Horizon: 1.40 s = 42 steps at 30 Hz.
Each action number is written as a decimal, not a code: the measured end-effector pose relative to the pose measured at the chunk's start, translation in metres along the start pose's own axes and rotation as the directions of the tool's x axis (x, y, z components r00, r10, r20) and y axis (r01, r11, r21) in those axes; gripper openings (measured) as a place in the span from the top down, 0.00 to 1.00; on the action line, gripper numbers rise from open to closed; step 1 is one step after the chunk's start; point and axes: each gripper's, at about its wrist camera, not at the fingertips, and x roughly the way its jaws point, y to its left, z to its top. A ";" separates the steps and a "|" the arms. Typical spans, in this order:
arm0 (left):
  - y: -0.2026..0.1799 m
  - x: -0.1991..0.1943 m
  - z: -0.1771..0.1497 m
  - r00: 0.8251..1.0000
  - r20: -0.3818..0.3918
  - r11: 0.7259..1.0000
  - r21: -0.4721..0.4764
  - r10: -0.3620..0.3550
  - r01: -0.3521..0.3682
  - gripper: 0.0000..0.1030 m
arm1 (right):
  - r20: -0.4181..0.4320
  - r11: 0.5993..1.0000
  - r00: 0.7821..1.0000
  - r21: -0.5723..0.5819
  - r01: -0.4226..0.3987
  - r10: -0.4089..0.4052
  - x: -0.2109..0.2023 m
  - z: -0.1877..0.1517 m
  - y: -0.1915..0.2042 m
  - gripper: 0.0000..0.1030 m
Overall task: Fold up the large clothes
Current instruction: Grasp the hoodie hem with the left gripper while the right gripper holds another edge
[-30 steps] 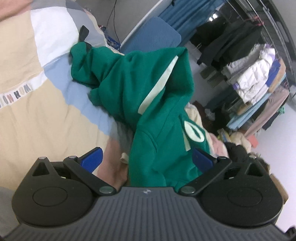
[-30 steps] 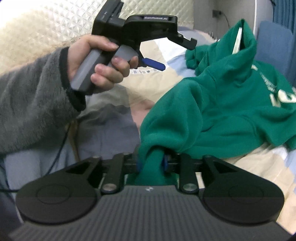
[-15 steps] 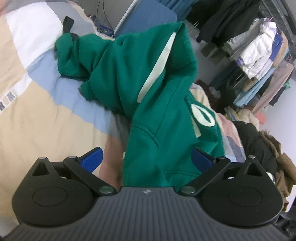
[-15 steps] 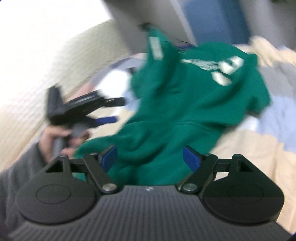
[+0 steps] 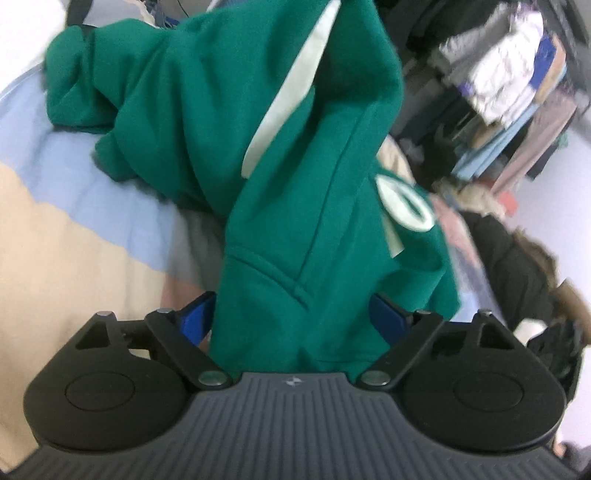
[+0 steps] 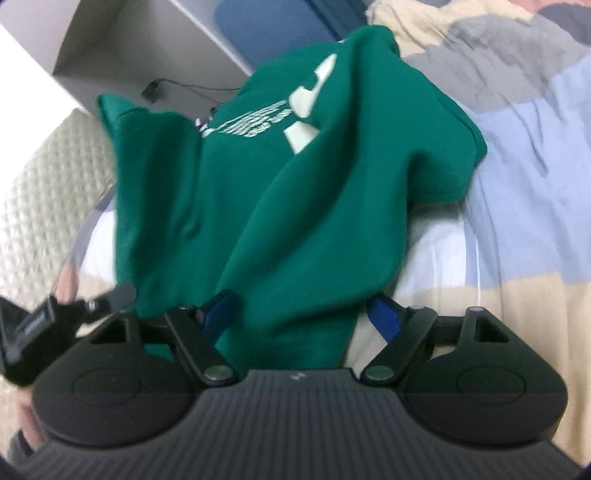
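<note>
A green hooded sweatshirt (image 5: 295, 166) with cream lettering lies bunched on a patchwork bed cover (image 5: 74, 240). In the left wrist view my left gripper (image 5: 295, 317) is open, its blue pads wide apart with a fold of the sweatshirt hanging between them. In the right wrist view the sweatshirt (image 6: 295, 184) drapes between the wide-apart blue pads of my right gripper (image 6: 303, 314), which is open. The left gripper (image 6: 55, 317) shows at the lower left of the right wrist view, close to the cloth.
A rack of hanging clothes (image 5: 509, 92) stands beyond the bed on the right. Dark coats (image 5: 524, 266) are piled beside the bed. A quilted headboard (image 6: 37, 192) and a blue chair back (image 6: 280, 26) lie behind the sweatshirt.
My right gripper let go of the sweatshirt and opened, then swung to face it from another side. My left gripper moved closer, and cloth now fills the gap between its pads.
</note>
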 end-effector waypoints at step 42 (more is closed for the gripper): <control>-0.107 -0.052 -0.097 0.971 -0.161 0.964 0.172 -0.177 0.204 0.51 | 0.156 0.999 0.987 -0.011 -0.040 0.041 -0.165 -0.006 -0.009 0.61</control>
